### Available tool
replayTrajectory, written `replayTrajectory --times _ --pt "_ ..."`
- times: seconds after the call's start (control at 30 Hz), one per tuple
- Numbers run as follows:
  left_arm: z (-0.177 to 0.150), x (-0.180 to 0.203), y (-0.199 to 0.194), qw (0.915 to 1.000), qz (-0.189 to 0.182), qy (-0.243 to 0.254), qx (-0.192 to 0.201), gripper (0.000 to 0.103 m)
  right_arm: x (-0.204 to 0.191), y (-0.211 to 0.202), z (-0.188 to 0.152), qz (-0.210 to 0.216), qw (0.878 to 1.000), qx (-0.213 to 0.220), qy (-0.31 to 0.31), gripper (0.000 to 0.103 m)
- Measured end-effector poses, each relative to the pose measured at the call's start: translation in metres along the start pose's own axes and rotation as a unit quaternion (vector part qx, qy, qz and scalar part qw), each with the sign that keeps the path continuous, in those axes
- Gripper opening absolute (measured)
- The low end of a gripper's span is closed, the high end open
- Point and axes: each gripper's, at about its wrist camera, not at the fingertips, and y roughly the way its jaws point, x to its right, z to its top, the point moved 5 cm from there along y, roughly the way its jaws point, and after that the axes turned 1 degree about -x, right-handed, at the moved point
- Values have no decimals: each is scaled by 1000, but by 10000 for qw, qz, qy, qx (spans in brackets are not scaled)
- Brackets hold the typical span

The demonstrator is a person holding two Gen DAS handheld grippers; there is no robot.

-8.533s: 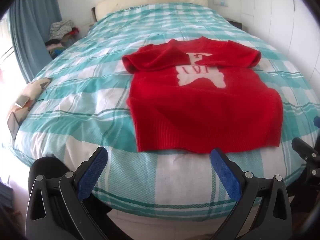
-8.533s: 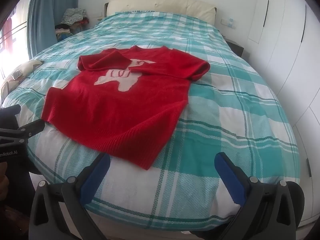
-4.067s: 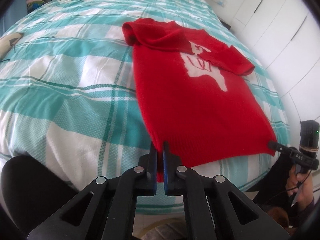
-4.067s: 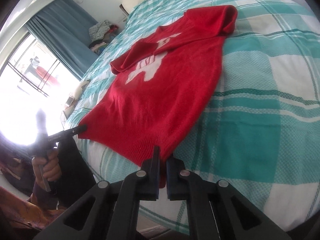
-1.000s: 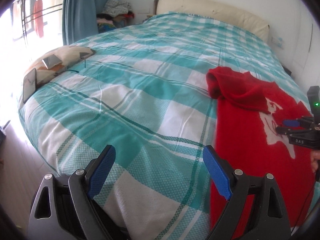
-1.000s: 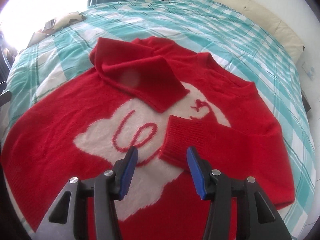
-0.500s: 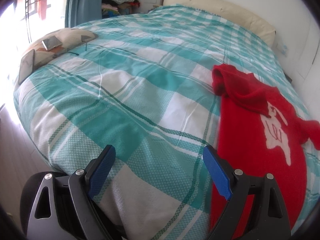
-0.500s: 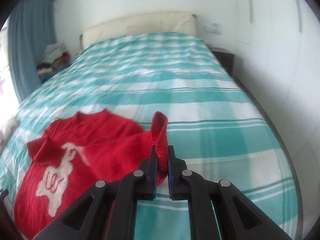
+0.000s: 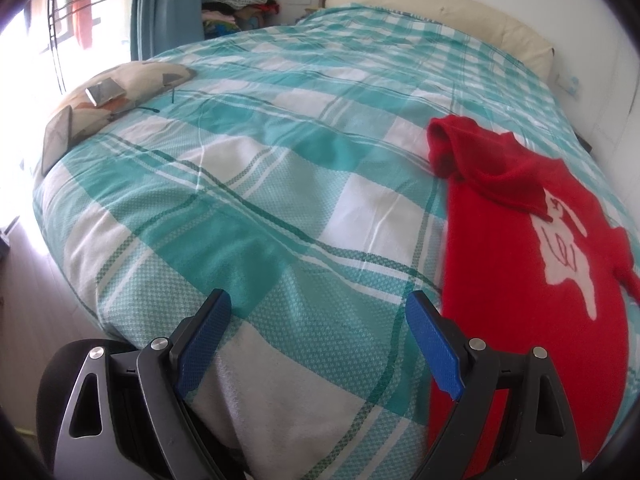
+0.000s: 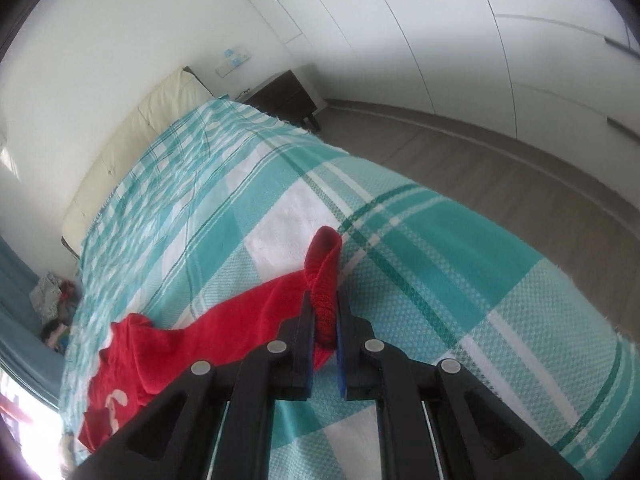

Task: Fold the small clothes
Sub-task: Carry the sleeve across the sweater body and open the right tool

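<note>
**Q:** Where's the sweater sitting right now, and what are your two grippers doing?

**A:** Your right hand-held gripper [image 10: 323, 322] is pinching the ribbed cuff of the red sweater's [image 9: 520, 264] sleeve [image 10: 322, 276]. The cuff sticks up between the closed pads, lifted off the bed [image 10: 420, 280], and the rest of the sleeve trails back down to the body of the sweater. Your left hand-held gripper [image 9: 316, 340] is spread wide with nothing in it, hovering over the near edge of the bed, with the sweater's left edge just beside its right finger [image 9: 432, 344].

**Q:** How much room have you got?

**A:** Plenty on the left. It's bare checked cover [image 9: 240, 184] all the way to the cushion [image 9: 116, 96] at the far left edge, which has a couple of flat items on it. The sweater lies toward the right side of the bed, its other sleeve folded across the chest above the white design [image 9: 568, 256]. On the right wrist view, open cover runs to the bed's right edge, and past that there's floor [image 10: 500, 160] and the wardrobe wall [image 10: 460, 20].
</note>
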Motion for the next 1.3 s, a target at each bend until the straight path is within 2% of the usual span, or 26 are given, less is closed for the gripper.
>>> replayTrajectory --times 0.07,0.13,0.2,0.27,0.3,0.33,0.37,0.47,0.53,0.67,0.8,0.97,1.03,1.17,1.23,1.3 --pt "0 2 1 10000 16 49 -20 90 0 5 0 44 9998 -168 -32 14" --pt "-1 3 1 9999 38 103 -14 90 1 7 -1 285 9992 -262 61 19" --pt "-1 4 1 9999 42 121 -8 90 2 6 -1 463 9985 -243 170 40" --pt "-1 4 3 9999 56 131 -23 90 0 9 0 524 9981 -243 198 44" --pt "-1 5 4 9999 65 147 -37 90 0 16 1 512 9981 -317 150 41" --pt "-2 6 4 9998 70 173 -52 90 0 18 1 388 9986 -358 36 15" --pt "-2 7 5 9998 86 198 -54 90 -1 17 2 82 9994 -301 -134 5" --pt "-2 7 4 9997 84 213 -35 90 5 -11 18 -829 9945 504 -385 4" --pt "-2 6 5 9998 81 202 -46 90 17 -25 24 -1146 9900 752 -321 3" --pt "-3 6 4 9997 92 233 -57 90 37 -12 18 -1440 9888 382 -109 3" --pt "-4 6 4 9998 61 200 -67 90 37 -6 17 -1702 9844 287 -339 4" --pt "-4 6 4 9997 72 219 -78 90 47 -14 16 -1783 9833 311 -209 4" --pt "-5 6 4 9997 81 234 -76 90 53 -21 15 -1832 9824 368 -62 7" --pt "-5 7 4 9997 57 216 -81 92 64 -55 20 -1788 9792 864 408 13" --pt "-5 8 4 9997 41 225 -85 93 54 -70 24 -1373 9832 1147 363 14" --pt "-6 10 5 9996 57 256 -85 94 36 -74 22 -825 9897 1163 109 14"
